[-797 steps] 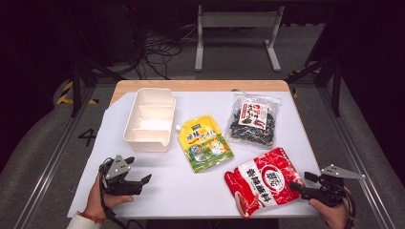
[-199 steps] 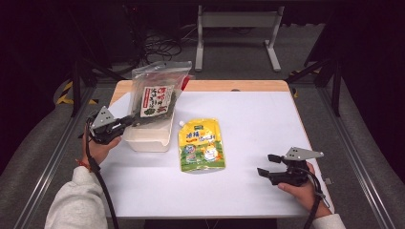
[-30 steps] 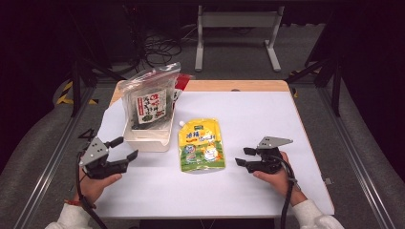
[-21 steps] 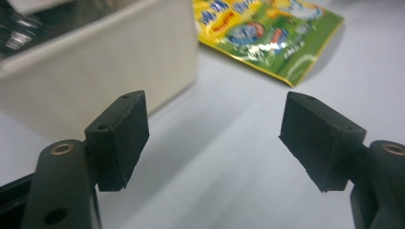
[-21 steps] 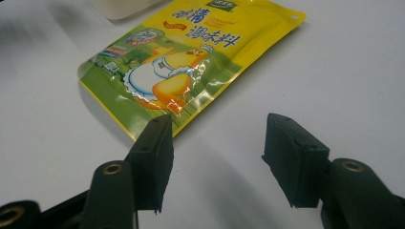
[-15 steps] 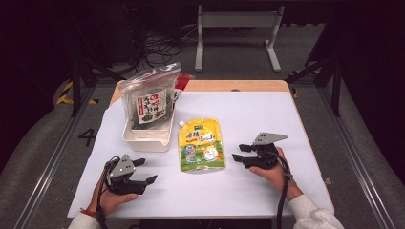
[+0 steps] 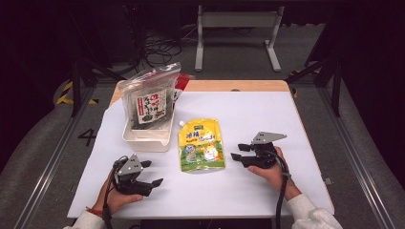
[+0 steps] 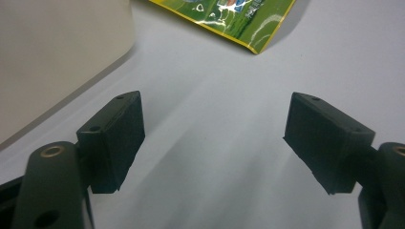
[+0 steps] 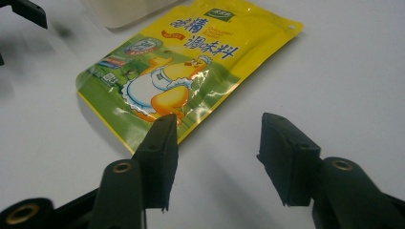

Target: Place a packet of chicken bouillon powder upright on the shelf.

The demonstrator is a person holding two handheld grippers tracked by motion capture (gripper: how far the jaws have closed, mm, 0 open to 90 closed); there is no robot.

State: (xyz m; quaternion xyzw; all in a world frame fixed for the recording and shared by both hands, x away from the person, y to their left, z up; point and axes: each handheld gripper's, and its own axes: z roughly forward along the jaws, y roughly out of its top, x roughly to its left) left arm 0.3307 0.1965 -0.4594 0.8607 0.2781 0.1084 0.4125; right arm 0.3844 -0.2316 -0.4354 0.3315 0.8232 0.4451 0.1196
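The scene is seen from above in the high view, from the person's side, facing forward and down, far enough off that the whole tabletop [image 7: 248,109] is taken in. The left gripper view is taken low and very close over the tabletop, along the left tongs [image 8: 215,138], with a corner of the yellow pouch [image 8: 243,21] and a wall of the white box [image 8: 57,52] at its top. The right gripper view is likewise set low and close, along the right tongs [image 9: 215,148], facing the pouch. The pouch is shared by all three views
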